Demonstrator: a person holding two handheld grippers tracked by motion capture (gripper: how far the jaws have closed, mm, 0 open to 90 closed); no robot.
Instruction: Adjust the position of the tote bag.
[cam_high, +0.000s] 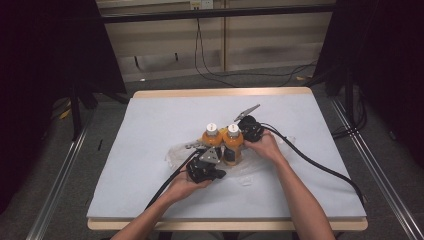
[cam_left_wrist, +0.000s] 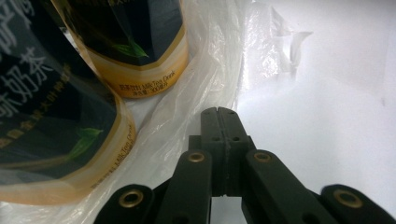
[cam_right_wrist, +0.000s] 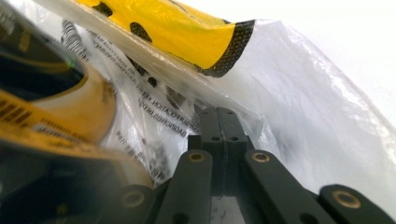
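Two bottles of orange milk tea stand upright, side by side and touching, near the middle of the table (cam_high: 150, 150), which is covered by a pale sheet. The left bottle (cam_high: 212, 139) and the right bottle (cam_high: 233, 142) both have a white cap and a dark label. They stand on a thin clear plastic bag (cam_high: 176, 154) that lies crumpled around their bases.

The left gripper (cam_high: 204, 170) is held low at the near left of the bottles, in the person's left hand (cam_high: 186, 187). In the left gripper view its jaws are together, with no gap between the tips (cam_left_wrist: 218, 112). The tips lie at a fold of the plastic bag (cam_left_wrist: 205, 74), but it is not clear whether the film is caught between them. In this view the two bottles are at the left, the nearer one (cam_left_wrist: 51, 121) large and dark, the other one (cam_left_wrist: 135, 42) behind it.

The right gripper (cam_high: 248, 127) is at the far right of the bottles, in the person's right hand (cam_high: 264, 146). In the right gripper view its jaws are also pressed together, and their tips (cam_right_wrist: 218, 112) push into the printed plastic film (cam_right_wrist: 289, 93), which has a yellow and black mark at the top. Whether film is pinched here I cannot tell. A bottle (cam_right_wrist: 56, 98) is close at the left of these jaws.
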